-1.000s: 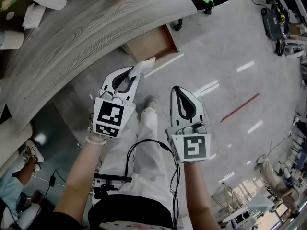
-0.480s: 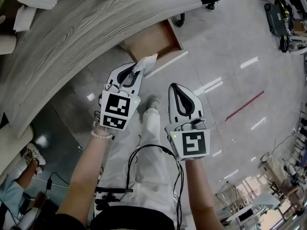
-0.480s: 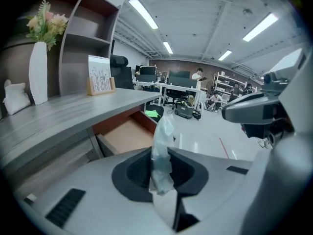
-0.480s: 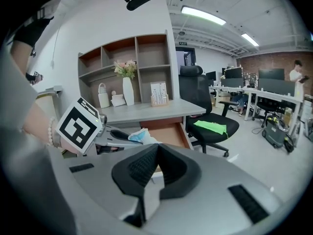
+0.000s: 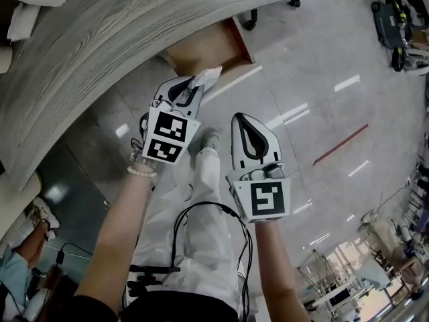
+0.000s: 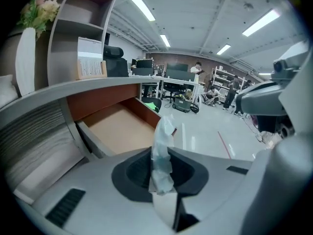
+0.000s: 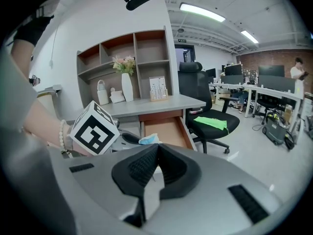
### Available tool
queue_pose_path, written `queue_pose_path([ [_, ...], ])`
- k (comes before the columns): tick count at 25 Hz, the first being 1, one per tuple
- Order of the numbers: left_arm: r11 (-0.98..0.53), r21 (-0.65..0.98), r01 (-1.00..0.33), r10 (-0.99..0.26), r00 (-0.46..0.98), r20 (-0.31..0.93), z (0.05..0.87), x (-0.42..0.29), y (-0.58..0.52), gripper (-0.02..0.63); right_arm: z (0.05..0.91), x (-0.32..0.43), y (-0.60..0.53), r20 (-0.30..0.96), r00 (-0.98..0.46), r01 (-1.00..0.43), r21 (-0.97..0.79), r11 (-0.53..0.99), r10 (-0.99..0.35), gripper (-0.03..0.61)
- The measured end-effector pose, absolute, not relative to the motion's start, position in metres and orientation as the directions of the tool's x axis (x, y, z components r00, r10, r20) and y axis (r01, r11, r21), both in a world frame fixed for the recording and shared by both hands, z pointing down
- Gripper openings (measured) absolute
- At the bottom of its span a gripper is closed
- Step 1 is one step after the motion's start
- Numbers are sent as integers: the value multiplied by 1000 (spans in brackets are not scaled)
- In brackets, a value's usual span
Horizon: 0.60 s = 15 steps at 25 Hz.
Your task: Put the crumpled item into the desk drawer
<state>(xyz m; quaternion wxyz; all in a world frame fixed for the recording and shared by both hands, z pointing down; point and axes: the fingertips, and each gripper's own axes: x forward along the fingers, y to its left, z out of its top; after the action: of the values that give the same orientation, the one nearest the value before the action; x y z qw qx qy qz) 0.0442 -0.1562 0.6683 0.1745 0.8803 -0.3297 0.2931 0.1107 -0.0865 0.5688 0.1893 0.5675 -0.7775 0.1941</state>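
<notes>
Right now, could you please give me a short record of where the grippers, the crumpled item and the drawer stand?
left gripper: jaws closed on the crumpled item, short of the drawer
crumpled item: white with pale blue, sticking out past the jaw tips
right gripper: jaws together, nothing between them
desk drawer: pulled open, wooden bottom bare
desk: grey wood-grain top
task status: item not yet in the drawer
</notes>
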Motion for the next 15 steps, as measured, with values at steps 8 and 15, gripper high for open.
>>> queue_pose_path([
  [8, -747, 96, -658, -451, 607, 654, 682, 54, -159, 64, 572, 104, -88, 495, -310, -950, -127, 285, -812, 3],
  [15, -772, 85, -630, -419, 605, 677, 690, 59, -160, 67, 575, 112, -91, 512, -265, -963, -96, 252, -817, 2],
])
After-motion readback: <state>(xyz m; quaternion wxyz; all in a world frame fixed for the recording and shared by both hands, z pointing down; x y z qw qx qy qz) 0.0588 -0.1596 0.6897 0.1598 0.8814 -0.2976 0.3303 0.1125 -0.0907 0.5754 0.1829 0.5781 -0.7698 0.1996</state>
